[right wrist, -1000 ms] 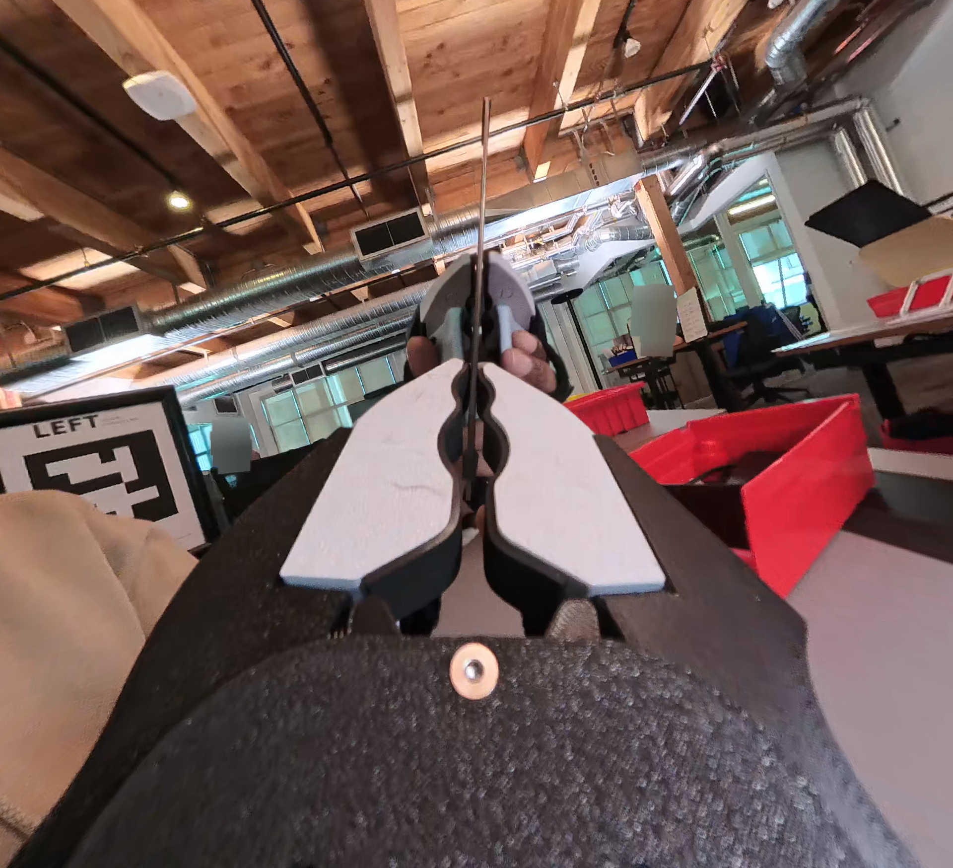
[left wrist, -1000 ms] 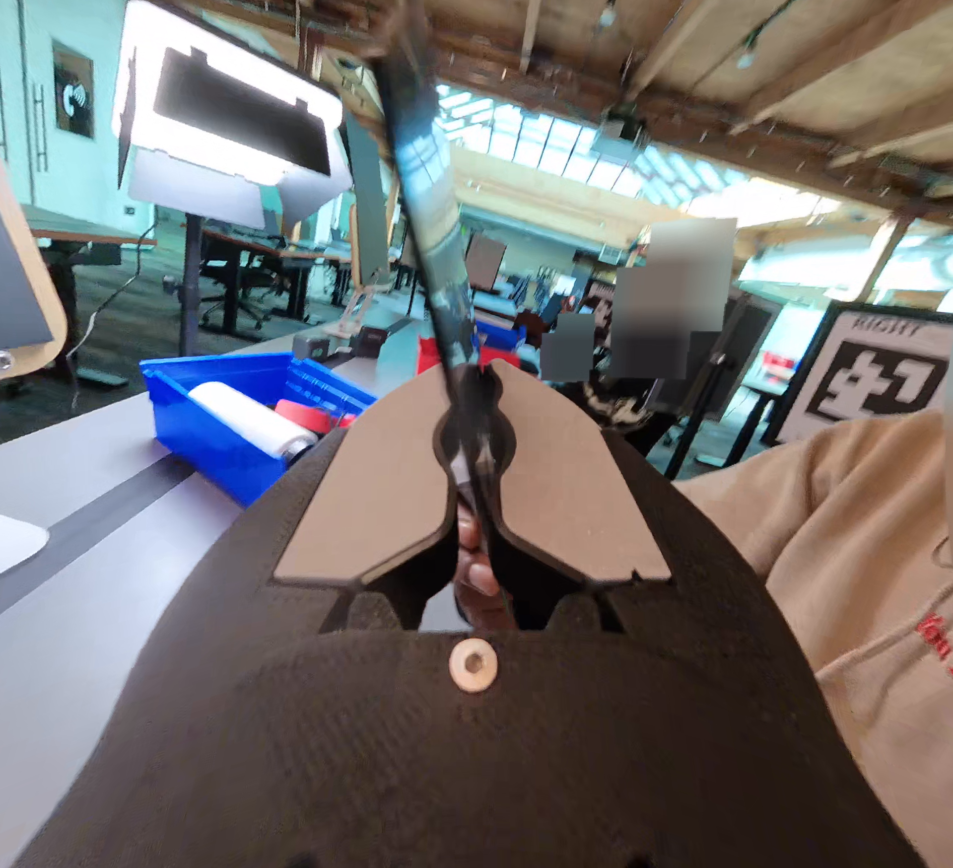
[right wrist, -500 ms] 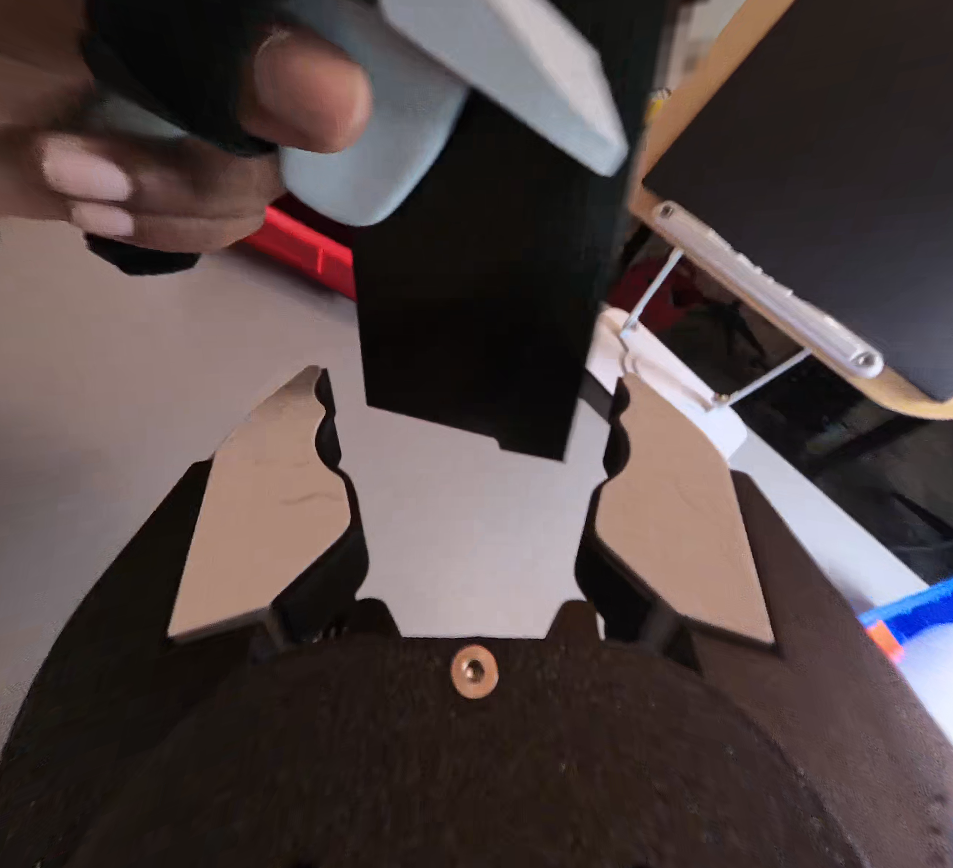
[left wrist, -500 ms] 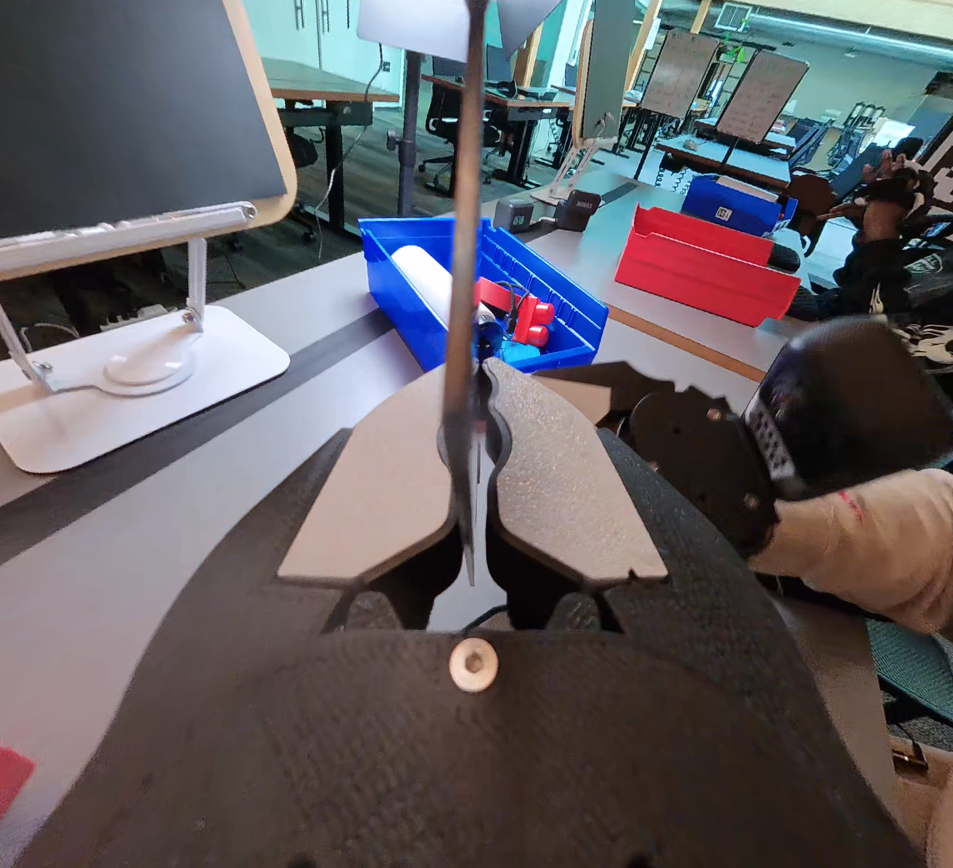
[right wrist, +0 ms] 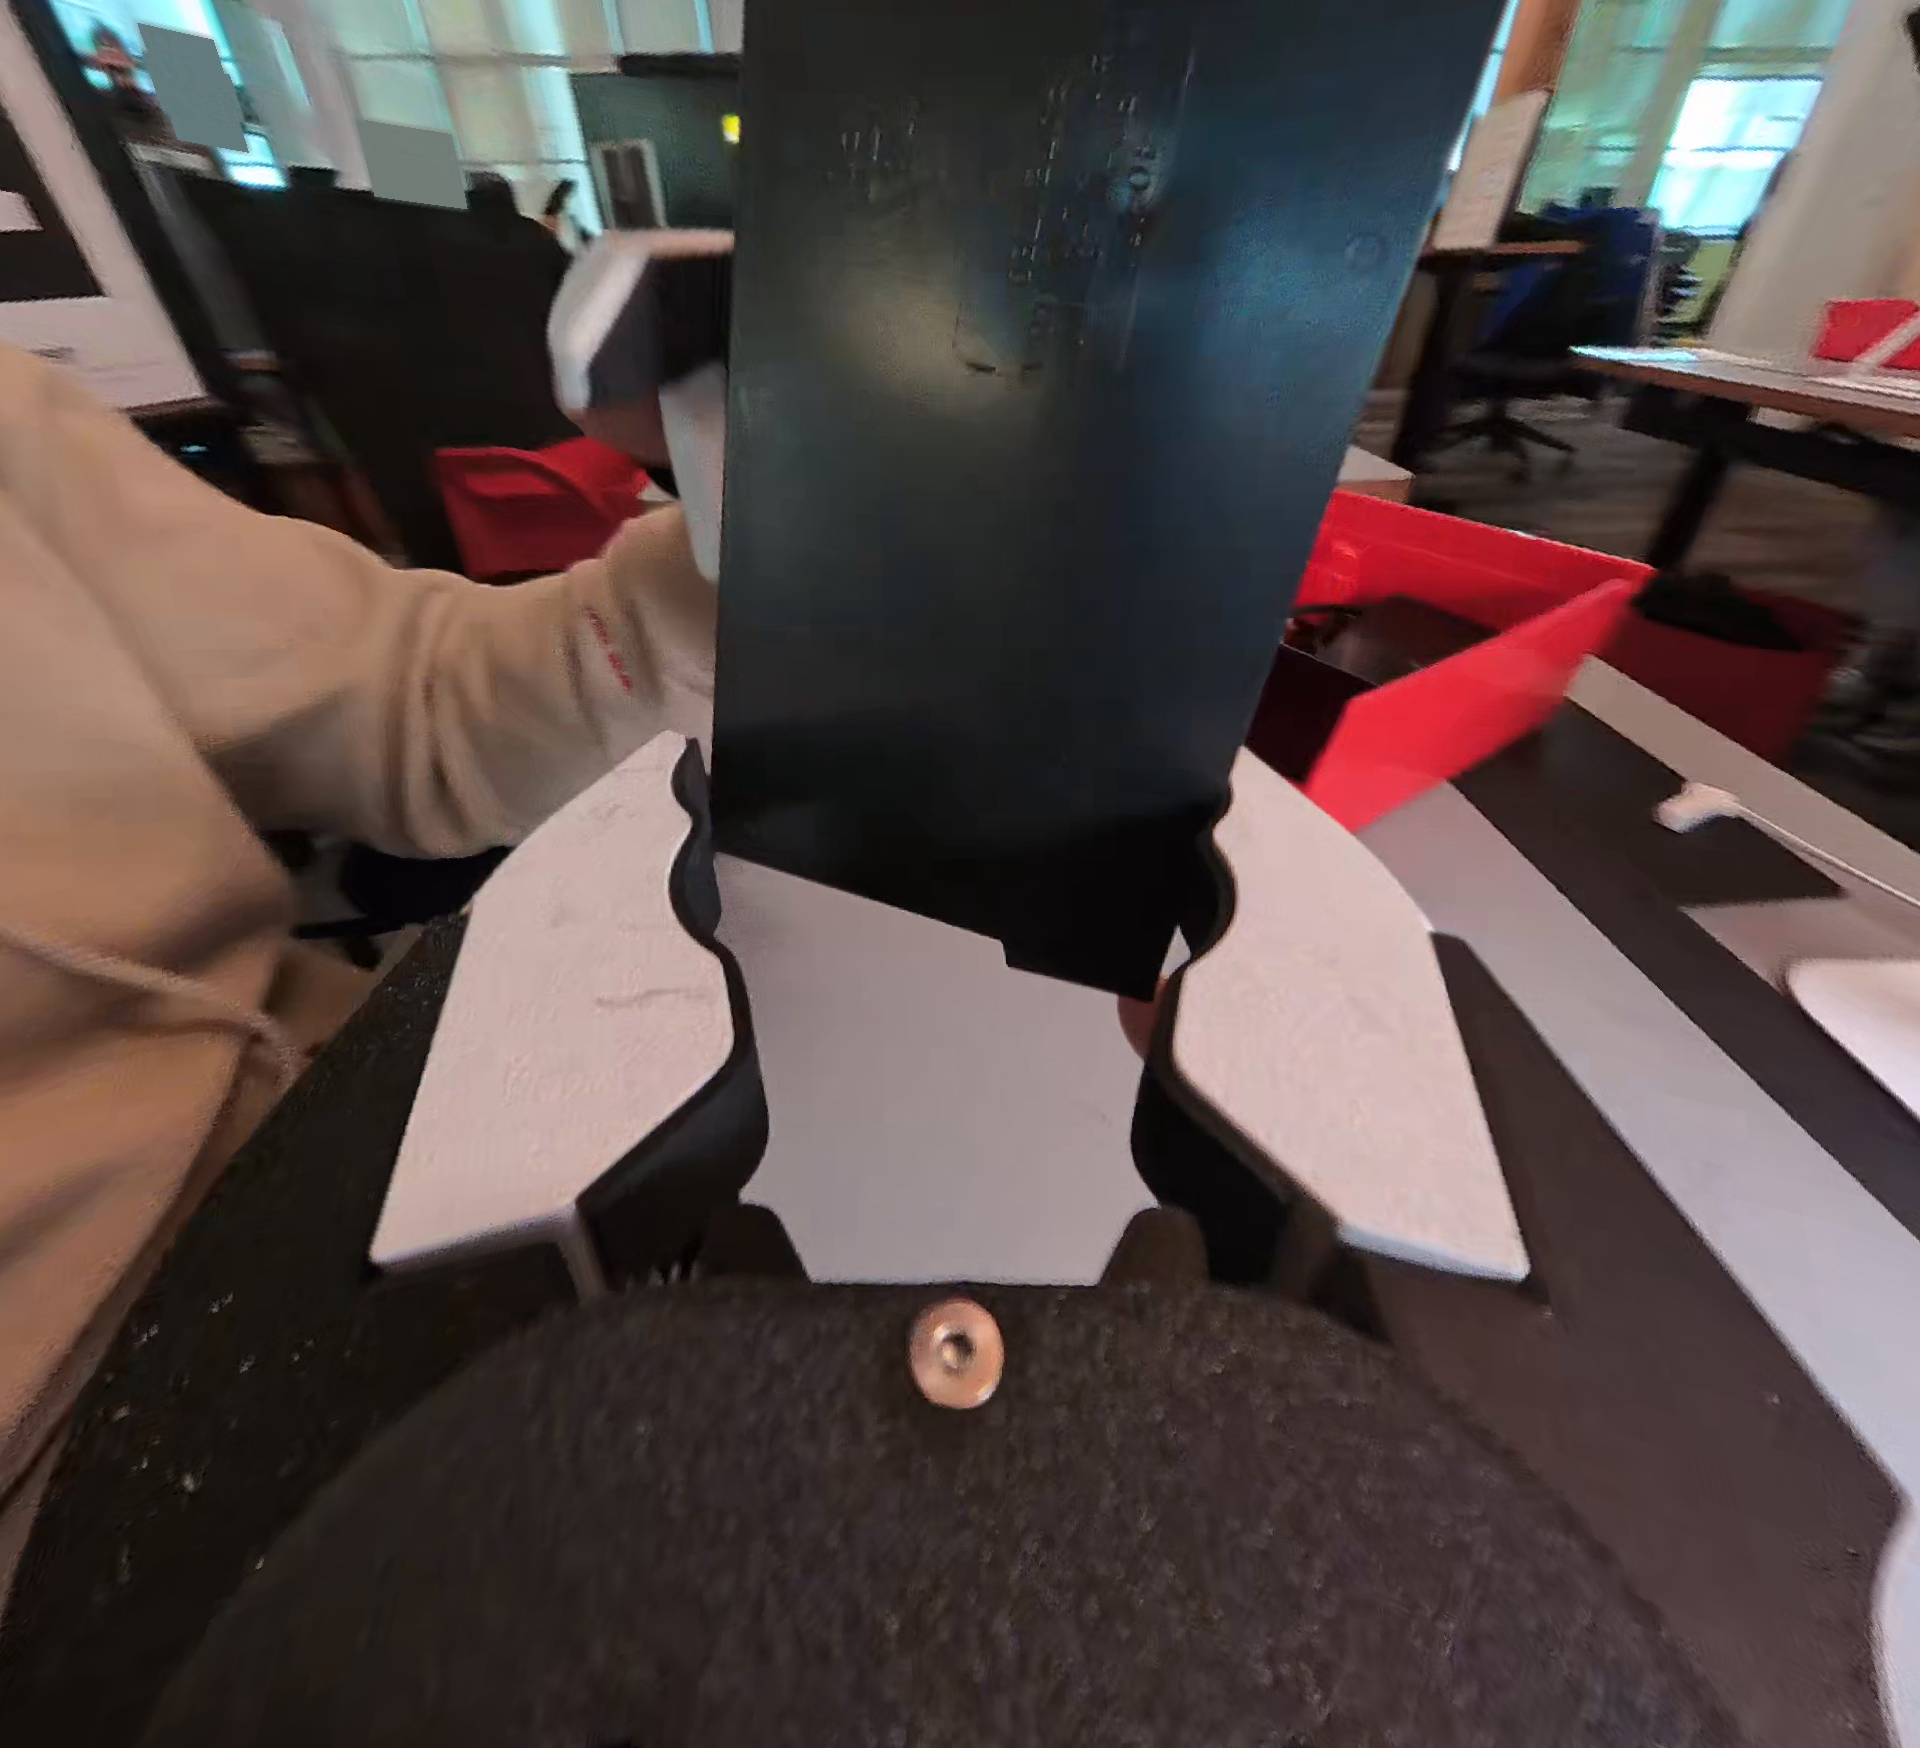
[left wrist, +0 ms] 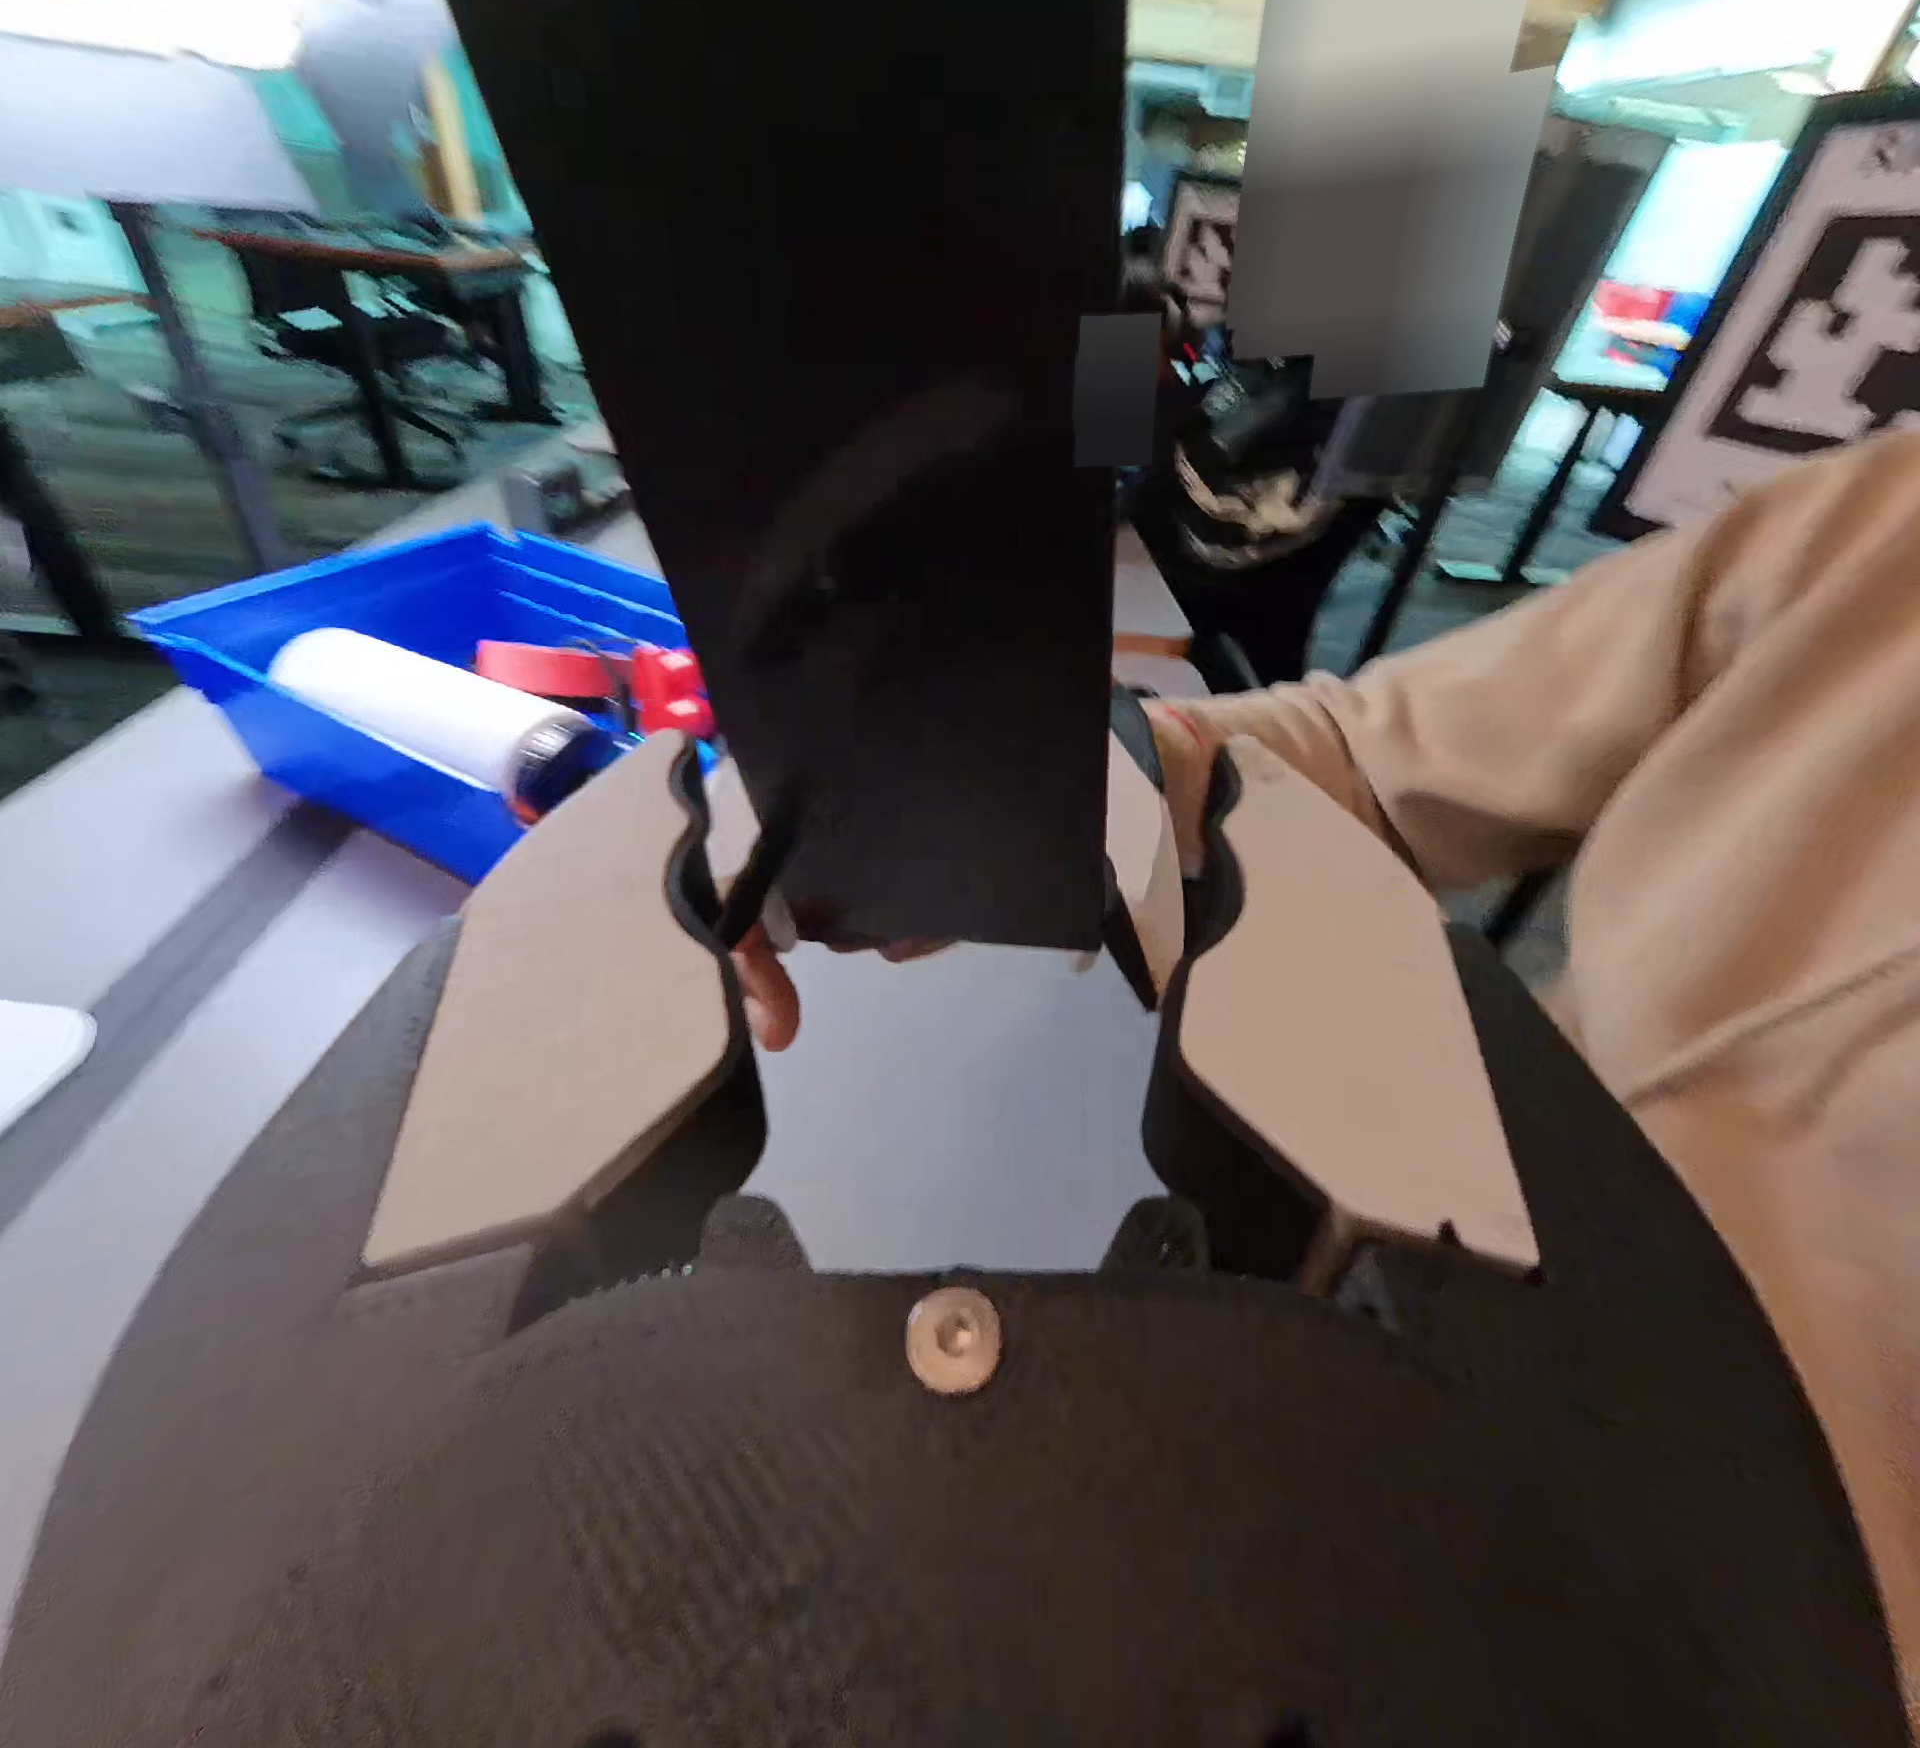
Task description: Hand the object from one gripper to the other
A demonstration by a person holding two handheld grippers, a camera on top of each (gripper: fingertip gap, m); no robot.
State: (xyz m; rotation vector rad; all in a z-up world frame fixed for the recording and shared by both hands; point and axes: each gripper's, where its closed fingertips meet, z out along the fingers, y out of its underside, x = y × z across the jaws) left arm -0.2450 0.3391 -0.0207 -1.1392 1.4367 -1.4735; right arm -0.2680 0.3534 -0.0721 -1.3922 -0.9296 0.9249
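Note:
A flat black plate [left wrist: 831, 348] stands upright between the two grippers, which face each other above the grey table [left wrist: 935, 1127]. My left gripper [left wrist: 948, 763] is open. The plate's lower end sits between its fingertips, and its right edge is clear of the right finger. In the right wrist view the plate [right wrist: 1039, 348] spans the gap of my right gripper [right wrist: 954, 773], with both edges against the fingers, which are shut on its width. A right gripper pad [left wrist: 1143, 867] shows behind the plate. The left gripper [right wrist: 613, 327] shows behind the plate's left edge.
A blue bin [left wrist: 343, 753] with a white roll [left wrist: 416, 711] and red parts stands on the table at left. A red bin [right wrist: 1455, 711] stands at right. A beige sleeve [left wrist: 1558, 711] reaches in. A white stand base [right wrist: 1860, 1023] lies near the right edge. Tip to tip, the grippers are about 5 cm apart.
My left gripper has opened and let go of the plate, which it held edge-on. My right gripper was open and has closed onto the plate's width. Both views have swung round.

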